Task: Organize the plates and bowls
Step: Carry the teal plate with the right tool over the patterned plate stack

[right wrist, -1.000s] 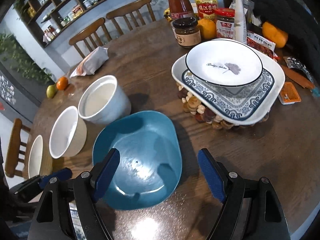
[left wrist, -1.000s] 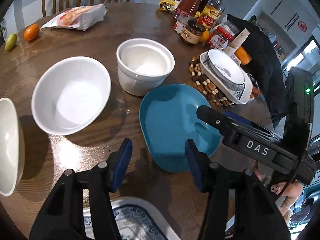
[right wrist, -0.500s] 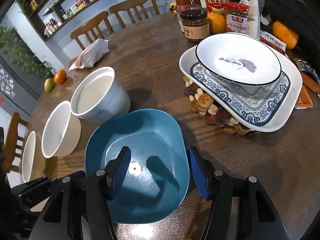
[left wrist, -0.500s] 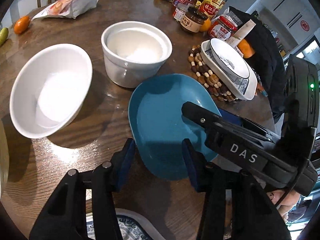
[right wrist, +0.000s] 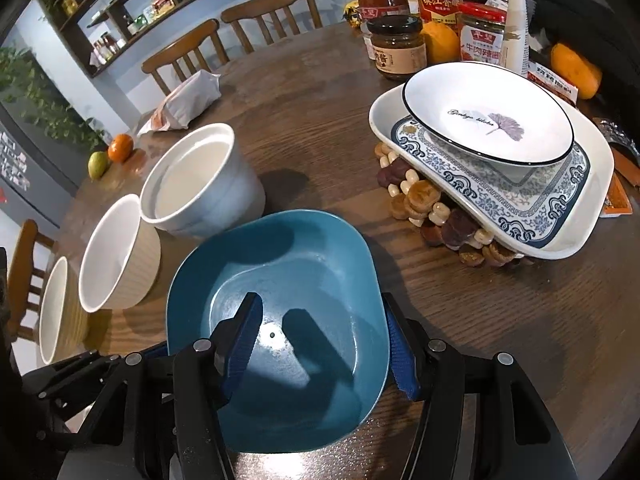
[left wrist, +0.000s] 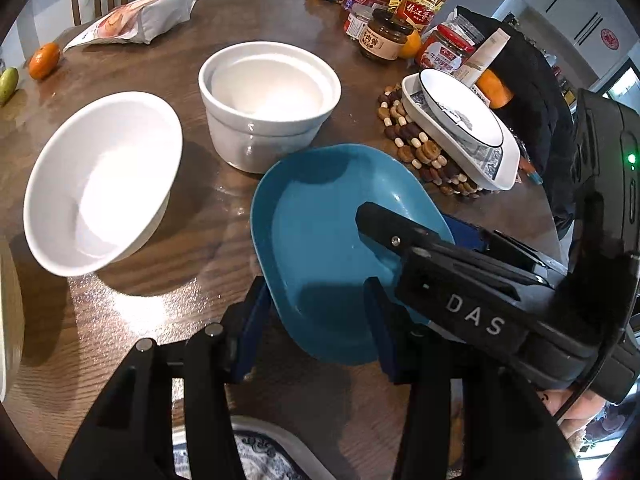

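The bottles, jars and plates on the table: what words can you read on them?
"DAS": on the right gripper.
"镇江香醋": on the vinegar bottle.
"牛肉辣酱", partly hidden: on the red-lidded jar.
Cursive words on the leaf plate: too small to read.
Brown jar label: blurred.

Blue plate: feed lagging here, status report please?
Both grippers, left and right, shut on blue plate edges. Plate tilted off table. White ramekin close behind.

**What I can't make out**

My right gripper point(left wrist: 404, 236) covers the near right rim of the blue plate point(left wrist: 320, 240). The patterned plate point(left wrist: 256, 452) under my left gripper point(left wrist: 316, 320) is cut off. Far jar labels point(right wrist: 396, 56) blur.
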A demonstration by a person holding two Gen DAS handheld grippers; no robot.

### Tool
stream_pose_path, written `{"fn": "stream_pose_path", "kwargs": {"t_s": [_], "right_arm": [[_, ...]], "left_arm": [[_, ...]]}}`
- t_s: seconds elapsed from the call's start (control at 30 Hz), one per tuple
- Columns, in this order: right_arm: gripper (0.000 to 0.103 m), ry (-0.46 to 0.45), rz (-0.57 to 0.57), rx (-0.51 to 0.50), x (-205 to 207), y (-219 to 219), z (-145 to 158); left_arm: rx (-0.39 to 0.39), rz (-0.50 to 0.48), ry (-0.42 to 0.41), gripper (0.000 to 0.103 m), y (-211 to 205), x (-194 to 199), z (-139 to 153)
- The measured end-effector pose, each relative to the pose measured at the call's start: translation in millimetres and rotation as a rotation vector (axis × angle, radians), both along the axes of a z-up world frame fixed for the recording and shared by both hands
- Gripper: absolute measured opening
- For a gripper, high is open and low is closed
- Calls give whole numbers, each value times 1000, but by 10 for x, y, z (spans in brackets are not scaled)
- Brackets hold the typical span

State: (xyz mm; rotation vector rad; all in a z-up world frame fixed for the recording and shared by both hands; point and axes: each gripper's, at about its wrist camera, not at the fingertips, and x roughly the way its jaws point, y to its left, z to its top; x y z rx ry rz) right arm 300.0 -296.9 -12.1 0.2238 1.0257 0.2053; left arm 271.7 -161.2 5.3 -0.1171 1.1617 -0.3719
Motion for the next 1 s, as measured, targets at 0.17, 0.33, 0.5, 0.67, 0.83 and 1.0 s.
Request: {"fn": "stream_pose_path", "kwargs": {"t_s": [0.17, 0.33, 0.5, 0.67, 0.83, 1.0], "right_arm": [[62, -29, 1, 12, -93, -2, 111], [62, -87, 7, -2, -261, 66, 292], [62, -131, 16, -5, -433, 146, 434], [62, -188, 26, -18, -624, 292, 592], [62, -227, 48, -26, -785, 473, 686], [62, -255, 70, -21, -958, 663, 723]], "left_arm": [[4, -4, -61, 46, 37, -136, 155], [7, -6, -120, 46, 109, -336, 317], [3, -7, -157, 46, 211, -513, 431], [-10, 7, -198, 46, 369, -719, 540], [-9, 21, -220, 46, 554, -916, 590], [-8, 51, -251, 46, 750, -1130, 625]]}}
